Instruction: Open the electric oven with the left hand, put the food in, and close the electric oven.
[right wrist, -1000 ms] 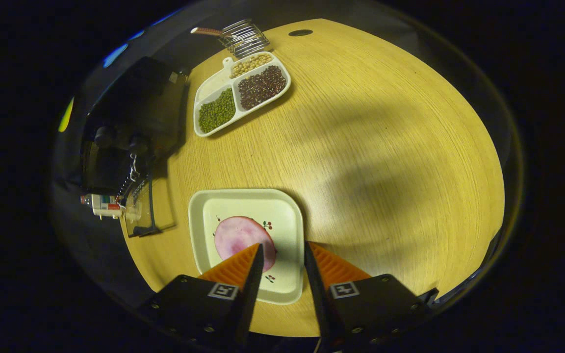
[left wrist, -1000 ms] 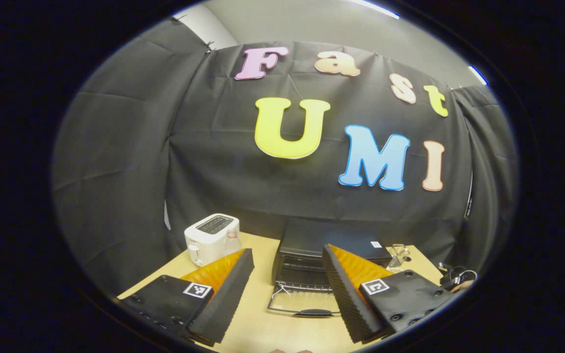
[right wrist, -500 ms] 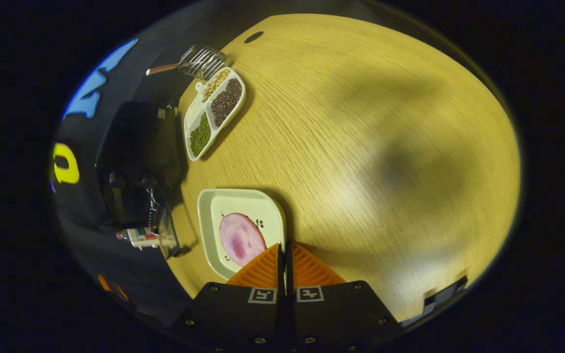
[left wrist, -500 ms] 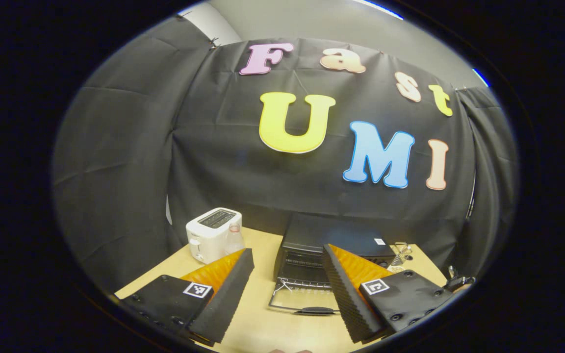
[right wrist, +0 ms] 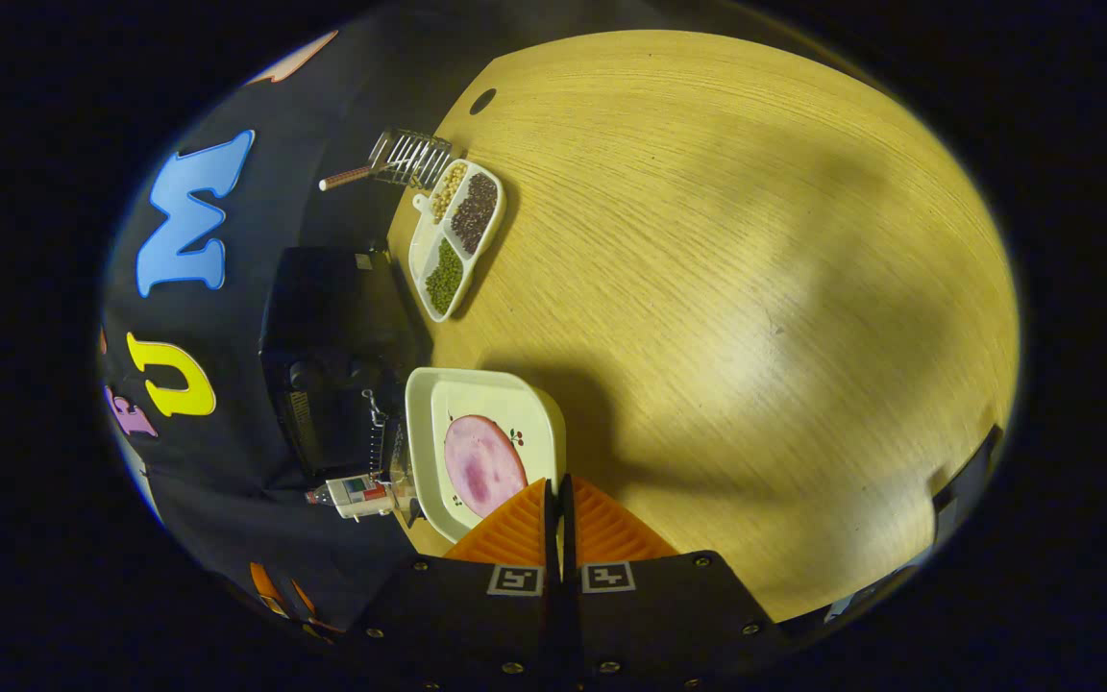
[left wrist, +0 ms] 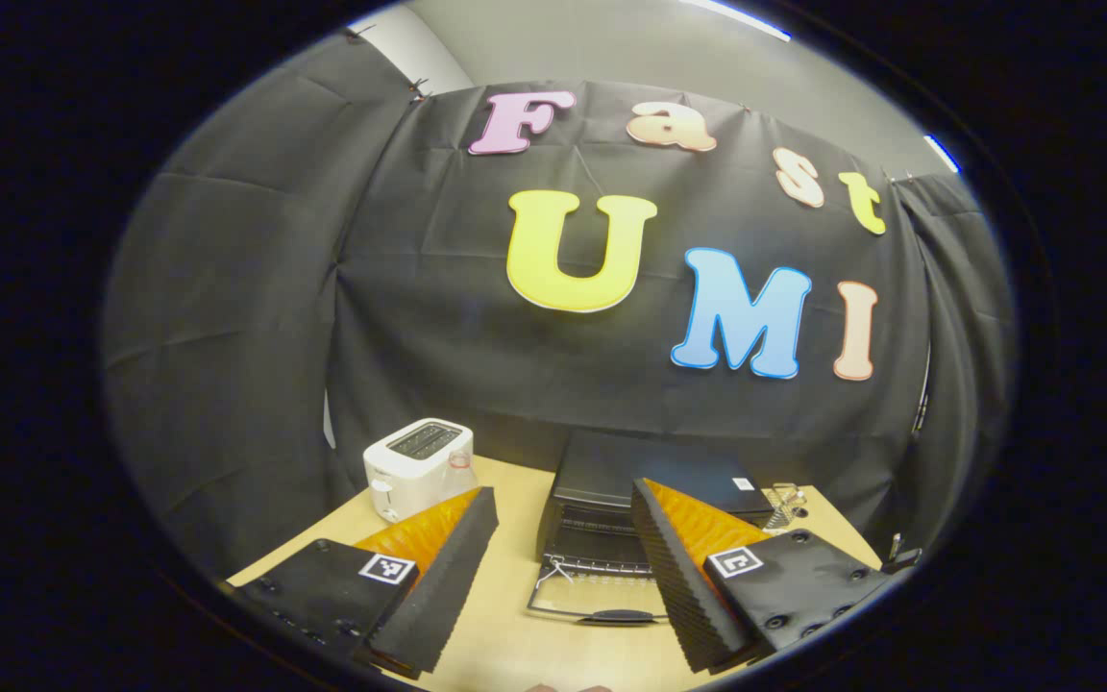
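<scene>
Over the table (right wrist: pixel 707 240), right gripper (right wrist: pixel 556 500) has clamped and lifted the plate (right wrist: pixel 481 447) toward the oven (right wrist: pixel 332 365).

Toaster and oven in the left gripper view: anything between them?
Only a bare strip of table lies between the toaster and the oven in the left gripper view.

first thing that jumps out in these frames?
In the right gripper view, the white plate with a pink slice of meat, its rim pinched by the shut right gripper and held close to the black electric oven. In the left gripper view, that oven sits mid-table with its glass door dropped open, framed by the open left gripper, with a white toaster to its left.
</scene>
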